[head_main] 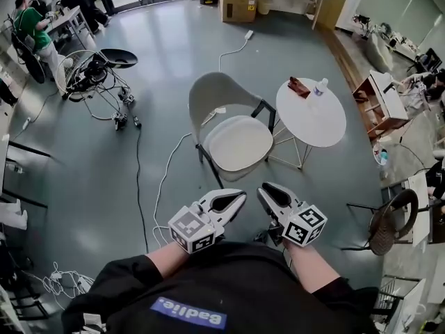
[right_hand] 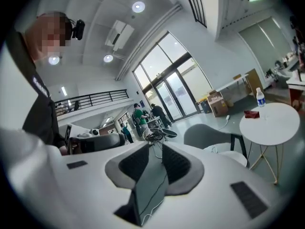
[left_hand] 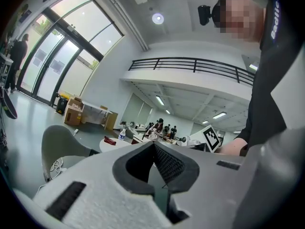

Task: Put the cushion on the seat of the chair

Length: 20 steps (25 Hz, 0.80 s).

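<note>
The left claw (left_hand: 153, 144) is pressed together at its tips, holding nothing, while the right claw (right_hand: 153, 146) just beside it stands slightly spread — only floor (right_hand: 147, 185) shows through its gap. Ahead of both, well clear of the tips, the pale cushion (head_main: 240, 143) lies on the seat of the grey chair (head_main: 214, 92) — a round white bench (head_main: 327, 127) stands beyond the right claw, beside the chair.

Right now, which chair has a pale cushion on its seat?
The grey shell chair beside the round white table; a pale cushion lies on its seat. The dark chair at the right shows none.
</note>
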Motion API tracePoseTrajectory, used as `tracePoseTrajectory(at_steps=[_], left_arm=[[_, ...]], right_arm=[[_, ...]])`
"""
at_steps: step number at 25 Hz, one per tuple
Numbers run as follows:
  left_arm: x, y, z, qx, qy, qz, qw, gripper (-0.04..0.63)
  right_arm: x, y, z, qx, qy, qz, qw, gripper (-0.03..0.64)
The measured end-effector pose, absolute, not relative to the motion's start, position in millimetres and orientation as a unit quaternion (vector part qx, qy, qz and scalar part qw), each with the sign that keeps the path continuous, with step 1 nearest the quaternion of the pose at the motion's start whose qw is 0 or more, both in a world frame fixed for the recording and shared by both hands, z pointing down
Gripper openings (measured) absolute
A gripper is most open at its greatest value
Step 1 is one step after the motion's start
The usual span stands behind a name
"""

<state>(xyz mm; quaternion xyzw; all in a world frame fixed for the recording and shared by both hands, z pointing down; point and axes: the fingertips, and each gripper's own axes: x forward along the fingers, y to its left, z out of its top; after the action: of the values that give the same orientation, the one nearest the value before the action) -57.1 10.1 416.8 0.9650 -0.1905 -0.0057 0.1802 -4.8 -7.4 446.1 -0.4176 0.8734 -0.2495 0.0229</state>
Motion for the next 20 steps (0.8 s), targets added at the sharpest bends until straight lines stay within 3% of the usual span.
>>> tracePoseTrajectory(at_steps=[9,20], left_arm=[[-29,21,396,0.961,-0.227,-0.008,0.158,0.015],[11,44,411,0.968,-0.206,0.033,0.138,0.015]], right_arm=[[17,22,402,-0.387,0.908,-0.161,-0.022,0.043],[31,47,409,-0.363,0.919,-0.153,-0.027,0.034]])
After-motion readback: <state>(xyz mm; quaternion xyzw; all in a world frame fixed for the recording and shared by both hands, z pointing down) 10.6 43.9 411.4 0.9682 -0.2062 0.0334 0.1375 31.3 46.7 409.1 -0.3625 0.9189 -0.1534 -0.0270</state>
